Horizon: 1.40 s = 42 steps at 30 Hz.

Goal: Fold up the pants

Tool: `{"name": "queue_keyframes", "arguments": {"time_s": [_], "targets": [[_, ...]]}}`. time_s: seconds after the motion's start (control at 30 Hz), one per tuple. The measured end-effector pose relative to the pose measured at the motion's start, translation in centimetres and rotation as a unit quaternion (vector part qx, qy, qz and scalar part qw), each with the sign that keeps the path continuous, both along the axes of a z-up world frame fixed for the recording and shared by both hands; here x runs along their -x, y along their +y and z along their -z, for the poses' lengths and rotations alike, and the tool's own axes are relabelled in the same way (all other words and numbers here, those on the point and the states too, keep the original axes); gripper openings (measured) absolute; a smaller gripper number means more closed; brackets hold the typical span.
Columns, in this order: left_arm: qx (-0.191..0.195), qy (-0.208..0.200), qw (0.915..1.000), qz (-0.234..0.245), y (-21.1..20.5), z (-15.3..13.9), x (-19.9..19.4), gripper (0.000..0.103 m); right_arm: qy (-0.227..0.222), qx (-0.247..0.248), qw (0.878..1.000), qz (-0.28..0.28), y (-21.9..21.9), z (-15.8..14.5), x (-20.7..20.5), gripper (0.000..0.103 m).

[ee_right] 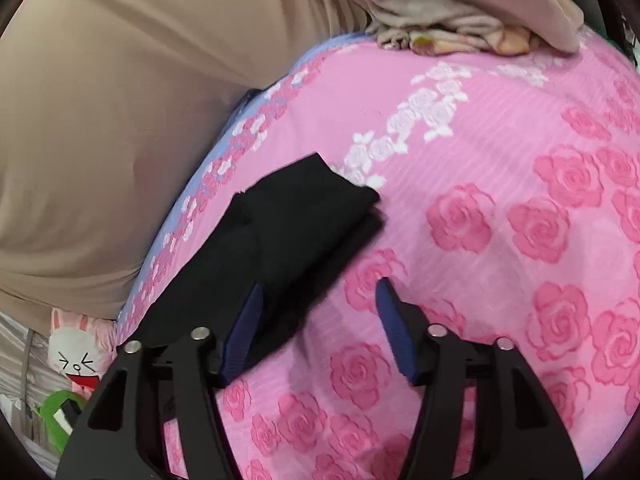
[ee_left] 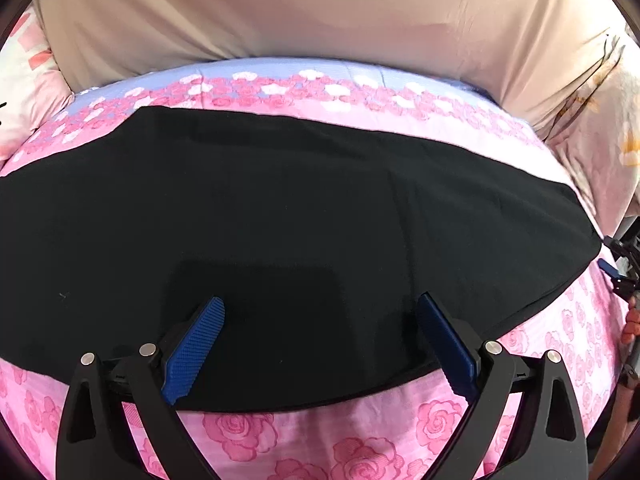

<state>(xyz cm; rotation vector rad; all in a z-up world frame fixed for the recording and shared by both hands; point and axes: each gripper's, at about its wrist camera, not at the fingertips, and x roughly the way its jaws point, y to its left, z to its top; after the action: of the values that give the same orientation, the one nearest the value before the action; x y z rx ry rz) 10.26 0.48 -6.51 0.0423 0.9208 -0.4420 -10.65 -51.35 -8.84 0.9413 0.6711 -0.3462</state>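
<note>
Black pants (ee_left: 280, 216) are laid flat across a bed, on its pink rose-print bedspread (ee_left: 360, 440); a long band is seen from the left wrist, one doubled end (ee_right: 320, 196) from the right. Left hand-held gripper (ee_left: 320, 340) is held wide over the near edge, nothing gripped. Right hand-held gripper (ee_right: 316, 332) is likewise spread, empty, its left finger over cloth. Judged: lengthwise fold done; next, both ends must be pinched and carried across. Beige sheet (ee_left: 320, 12) lies far.
</note>
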Motion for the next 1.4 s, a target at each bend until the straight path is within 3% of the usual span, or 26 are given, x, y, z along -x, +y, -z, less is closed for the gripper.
{"name": "queue_keyframes", "arguments": {"time_s": [0.07, 0.1, 0.17, 0.2, 0.3, 0.4, 0.5, 0.63, 0.7, 0.8, 0.87, 0.93, 1.07, 1.17, 1.23, 1.4], "targets": [[0.0, 0.002, 1.0, 0.0, 0.0, 0.2, 0.0, 0.095, -0.011, -0.014, 1.0, -0.007, 0.1, 0.4, -1.3, 0.064], [0.001, 0.001, 1.0, 0.0, 0.0, 0.2, 0.2, 0.095, -0.003, 0.007, 1.0, -0.003, 0.3, 0.3, -2.1, 0.059], [0.001, 0.0, 1.0, 0.0, -0.1, 0.2, 0.2, 0.095, 0.015, 0.027, 0.999, -0.009, 0.7, 0.4, -3.5, 0.037], [0.003, -0.001, 1.0, 0.001, 0.0, 0.2, 0.3, 0.095, 0.016, 0.022, 1.0, -0.011, 0.8, 0.4, -4.2, 0.014], [0.013, -0.001, 0.9999, -0.001, 0.3, 0.1, 0.4, 0.095, -0.012, 0.051, 0.999, -0.011, 2.8, -2.9, -5.0, 0.011], [0.027, -0.004, 0.9996, -0.006, 0.8, 0.0, 0.5, 0.095, -0.066, 0.092, 0.991, -0.076, 7.9, -8.4, -7.4, 0.01], [0.05, -0.011, 0.9986, -0.015, 1.7, -0.4, 0.7, 0.095, -0.109, 0.127, 0.971, -0.168, 15.2, -13.3, -11.3, 0.01], [0.13, -0.016, 0.9913, -0.017, 5.0, -1.6, 1.6, 0.095, -0.126, 0.13, 0.94, -0.288, 25.3, -15.0, -17.1, 0.01], [0.157, -0.018, 0.9871, -0.023, 7.5, -2.1, 2.3, 0.095, -0.106, 0.119, 0.92, -0.359, 31.1, -13.1, -20.1, 0.01], [0.152, -0.028, 0.9874, -0.033, 10.3, -2.4, 3.0, 0.095, -0.044, 0.117, 0.881, -0.456, 39.3, -7.8, -22.6, 0.011], [0.152, -0.023, 0.9873, -0.04, 12.5, -2.4, 3.2, 0.095, -0.011, 0.161, 0.872, -0.463, 41.9, -5.8, -22.2, 0.012], [0.167, -0.012, 0.9852, -0.039, 14.1, -2.3, 3.2, 0.095, -0.024, 0.176, 0.878, -0.444, 40.9, -6.6, -20.7, 0.012], [0.218, 0.007, 0.9754, -0.028, 14.6, -3.5, 2.0, 0.096, -0.065, 0.194, 0.925, -0.321, 31.7, -10.9, -16.2, 0.051], [0.228, 0.04, 0.9726, -0.019, 11.7, -4.3, -0.4, 0.096, -0.034, 0.216, 0.95, -0.223, 24.6, -11.5, -12.0, 0.054], [0.234, 0.084, 0.9686, -0.017, 9.1, -3.6, -2.8, 0.096, -0.019, 0.205, 0.96, -0.187, 21.8, -11.1, -9.9, 0.055], [0.195, 0.163, 0.9655, -0.059, 4.0, -0.2, -6.7, 0.096, -0.017, 0.159, 0.973, -0.169, 18.2, -8.4, -6.6, 0.055]]}}
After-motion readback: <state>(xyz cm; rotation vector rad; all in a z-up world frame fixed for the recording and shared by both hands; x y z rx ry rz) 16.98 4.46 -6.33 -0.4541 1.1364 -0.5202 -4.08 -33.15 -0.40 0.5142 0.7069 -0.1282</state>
